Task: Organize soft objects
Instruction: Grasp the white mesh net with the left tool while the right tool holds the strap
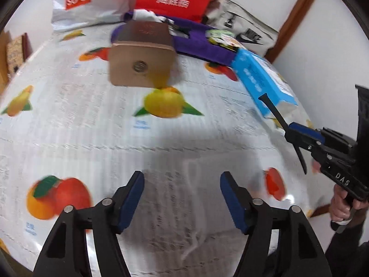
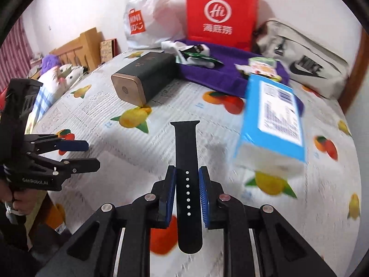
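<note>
At the upper left of the left wrist view, a white plastic bag [image 1: 92,2] bears "MINISO" on an orange panel. The red paper bag [image 2: 220,11] shows a circled "Hi" logo. The grey bag [image 2: 306,57] reads "NIKE". The right gripper [image 1: 297,138] body reads "DAS"; the left gripper [image 2: 92,154] reads "GenRobot.AI".

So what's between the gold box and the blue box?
Mostly bare fruit-print cloth. In the right wrist view, the gold-ended box and blue box have only printed oranges between them, with the purple cloth just behind.
</note>
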`<state>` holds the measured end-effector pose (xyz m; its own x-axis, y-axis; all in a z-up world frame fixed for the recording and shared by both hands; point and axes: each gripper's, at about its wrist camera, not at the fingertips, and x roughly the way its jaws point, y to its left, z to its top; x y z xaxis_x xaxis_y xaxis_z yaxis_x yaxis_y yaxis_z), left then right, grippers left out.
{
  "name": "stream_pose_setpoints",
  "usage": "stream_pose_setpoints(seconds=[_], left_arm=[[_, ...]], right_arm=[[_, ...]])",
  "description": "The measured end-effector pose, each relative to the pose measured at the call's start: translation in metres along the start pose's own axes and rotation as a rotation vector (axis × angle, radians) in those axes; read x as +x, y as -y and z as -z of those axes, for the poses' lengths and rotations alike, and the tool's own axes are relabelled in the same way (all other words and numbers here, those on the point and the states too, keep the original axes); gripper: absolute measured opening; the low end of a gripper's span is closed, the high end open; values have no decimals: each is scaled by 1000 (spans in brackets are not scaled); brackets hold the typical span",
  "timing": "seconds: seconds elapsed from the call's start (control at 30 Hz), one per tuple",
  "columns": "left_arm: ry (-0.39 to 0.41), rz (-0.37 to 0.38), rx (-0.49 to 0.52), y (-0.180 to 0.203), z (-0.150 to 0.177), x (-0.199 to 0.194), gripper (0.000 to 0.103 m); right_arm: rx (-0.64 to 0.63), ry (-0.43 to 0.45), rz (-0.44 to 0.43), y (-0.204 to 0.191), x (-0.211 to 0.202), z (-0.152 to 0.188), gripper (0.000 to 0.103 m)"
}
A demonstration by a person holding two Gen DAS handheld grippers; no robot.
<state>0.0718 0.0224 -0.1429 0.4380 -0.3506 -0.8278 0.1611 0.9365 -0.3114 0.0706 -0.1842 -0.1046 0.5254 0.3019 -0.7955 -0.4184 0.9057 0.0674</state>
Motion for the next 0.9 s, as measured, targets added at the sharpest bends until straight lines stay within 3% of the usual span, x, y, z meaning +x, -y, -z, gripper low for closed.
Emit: stream_pose_setpoints(seconds=[0.17,0.43,0.67,0.9], left_arm=[[-21,72,-9,14,1,5,83],[-29,-39,111,59,7,23,102],[-17,-199,238,86,10,40,103],[32,-223,250,85,10,41,101]], right_arm=[[56,23,18,15,-15,19,20],[107,0,61,38,-16,41,20],[158,13,65,55,-19,52,20],[189,10,70,63,-16,58,20]])
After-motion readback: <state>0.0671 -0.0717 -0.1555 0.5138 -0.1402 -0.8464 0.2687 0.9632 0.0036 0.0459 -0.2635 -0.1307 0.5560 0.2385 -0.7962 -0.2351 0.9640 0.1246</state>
